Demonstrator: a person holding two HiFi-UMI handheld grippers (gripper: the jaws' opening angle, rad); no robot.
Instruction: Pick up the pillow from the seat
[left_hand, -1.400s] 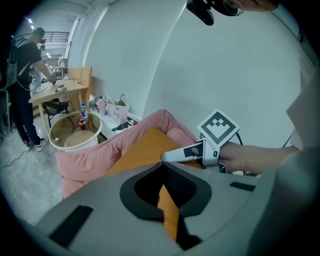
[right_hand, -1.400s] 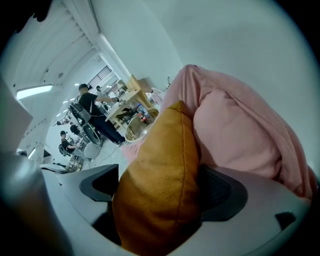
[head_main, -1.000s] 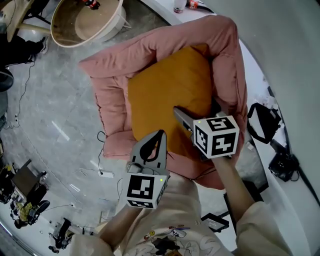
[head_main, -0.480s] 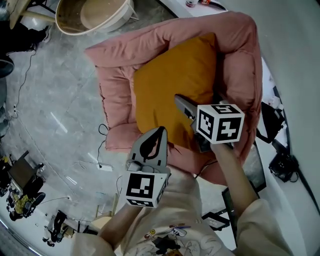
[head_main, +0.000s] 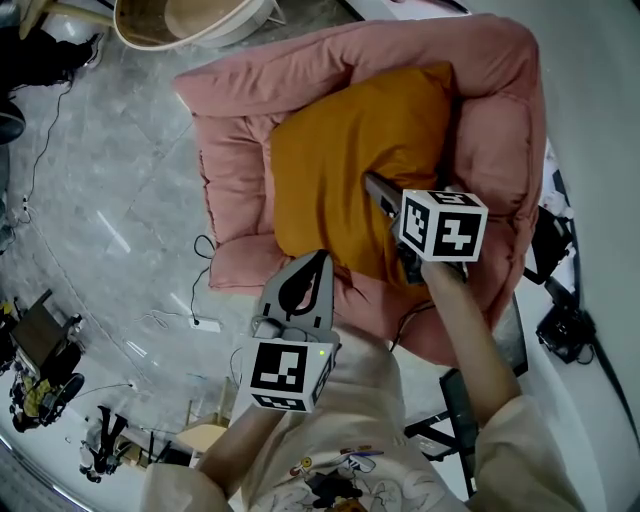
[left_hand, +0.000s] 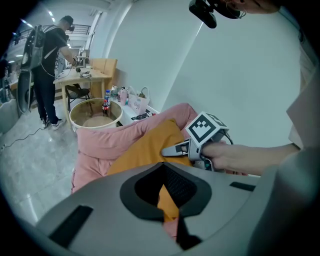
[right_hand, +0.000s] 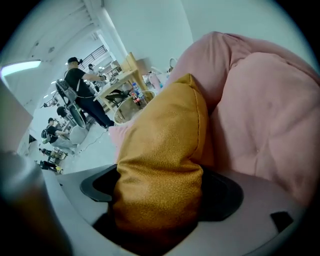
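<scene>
**Mustard on pink, grey all round**

The pillow (head_main: 350, 170) is mustard orange with a fine pebbled grain, clearest in the right gripper view. The seat (head_main: 235, 160) is plain dusty pink, crossed by stitched quilting lines. The left gripper (head_main: 320, 265) and the right gripper (head_main: 375, 188) are mid grey, with black lining inside the jaws. Their marker cubes (head_main: 443, 224) are white and carry black square patterns. The floor (head_main: 110, 200) is pale grey with faint marbling. The person's sleeve (head_main: 520, 450) is cream. A round tub (head_main: 150, 25) is tan inside with a paler rim.
</scene>
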